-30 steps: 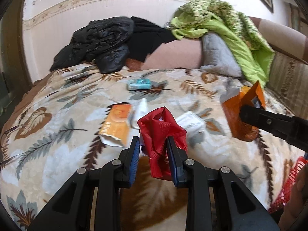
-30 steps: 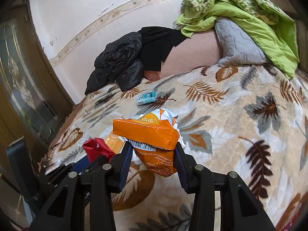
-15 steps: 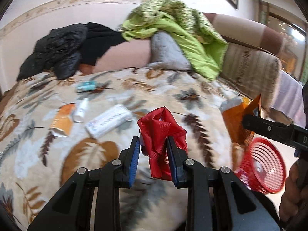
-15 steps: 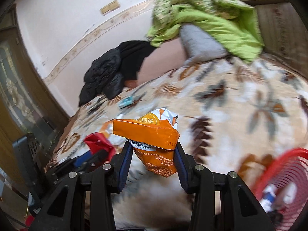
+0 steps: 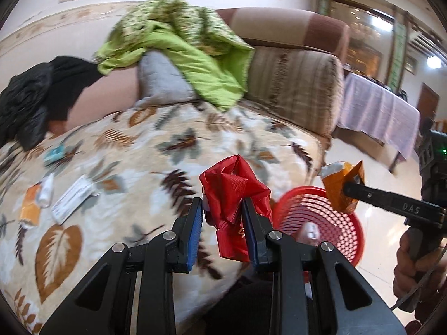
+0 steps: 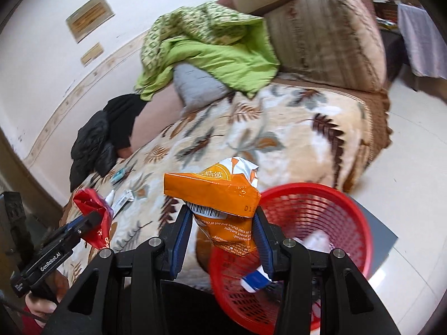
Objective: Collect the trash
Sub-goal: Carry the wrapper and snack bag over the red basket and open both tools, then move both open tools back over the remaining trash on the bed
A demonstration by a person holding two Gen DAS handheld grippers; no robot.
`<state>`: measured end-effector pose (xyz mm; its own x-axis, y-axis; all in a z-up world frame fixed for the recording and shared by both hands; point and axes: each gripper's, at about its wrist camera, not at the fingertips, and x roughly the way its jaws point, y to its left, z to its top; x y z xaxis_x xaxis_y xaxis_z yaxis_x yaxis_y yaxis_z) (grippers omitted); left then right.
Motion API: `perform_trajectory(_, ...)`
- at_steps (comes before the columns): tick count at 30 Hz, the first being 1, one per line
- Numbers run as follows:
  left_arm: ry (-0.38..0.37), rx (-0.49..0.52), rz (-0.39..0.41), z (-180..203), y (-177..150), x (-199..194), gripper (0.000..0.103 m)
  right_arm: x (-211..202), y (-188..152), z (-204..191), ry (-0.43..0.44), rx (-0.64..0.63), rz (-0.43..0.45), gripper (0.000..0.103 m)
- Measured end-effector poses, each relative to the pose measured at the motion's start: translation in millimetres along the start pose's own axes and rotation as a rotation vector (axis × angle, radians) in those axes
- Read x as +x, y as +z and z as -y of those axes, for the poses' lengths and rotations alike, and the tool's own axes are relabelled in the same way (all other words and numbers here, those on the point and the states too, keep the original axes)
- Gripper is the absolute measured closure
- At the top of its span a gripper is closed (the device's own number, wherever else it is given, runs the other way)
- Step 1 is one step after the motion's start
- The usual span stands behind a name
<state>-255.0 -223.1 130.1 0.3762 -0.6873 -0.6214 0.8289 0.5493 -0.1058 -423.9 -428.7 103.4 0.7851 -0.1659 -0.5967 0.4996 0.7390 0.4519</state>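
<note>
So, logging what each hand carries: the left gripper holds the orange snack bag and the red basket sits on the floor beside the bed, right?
Not quite: the left gripper holds the red wrapper, as the left wrist view shows. The orange snack bag is in the right gripper. The red basket is on the floor.

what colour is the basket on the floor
Red, a mesh plastic basket. It shows best in the right wrist view.

Basket (image 6: 329, 212) on floor (image 6: 413, 145) beside bed (image 6: 279, 128).

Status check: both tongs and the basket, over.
Left tongs shut on red wrapper. Right tongs shut on orange packet. Red basket beside bed, nothing blocking.
</note>
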Motion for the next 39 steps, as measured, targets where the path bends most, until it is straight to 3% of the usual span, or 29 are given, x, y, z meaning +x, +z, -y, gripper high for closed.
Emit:
perform_trajectory(12,-0.180,0.077,-0.123,81.4,13.4,42.1,0.076,-10.2,-1.7,38.0,-0.056,0.078,0.010,0.054)
perform_trajectory(21,-0.203,0.121,-0.167,108.1,12.3,64.6,0.076,-12.6,-0.2,62.1,-0.077,0.129,0.010,0.051)
perform_trajectory(23,-0.204,0.119,-0.176,110.6,12.6,69.2,0.066,-10.0,-0.4,64.2,-0.074,0.134,0.000,0.050)
perform_trajectory(31,-0.209,0.106,-0.165,110.2,12.5,67.2,0.049,-9.5,-1.1,66.2,-0.091,0.141,0.002,0.048)
perform_trajectory(39,-0.183,0.065,-0.148,91.9,13.5,57.1,0.049,-9.0,2.4,57.7,-0.074,0.134,0.003,0.048)
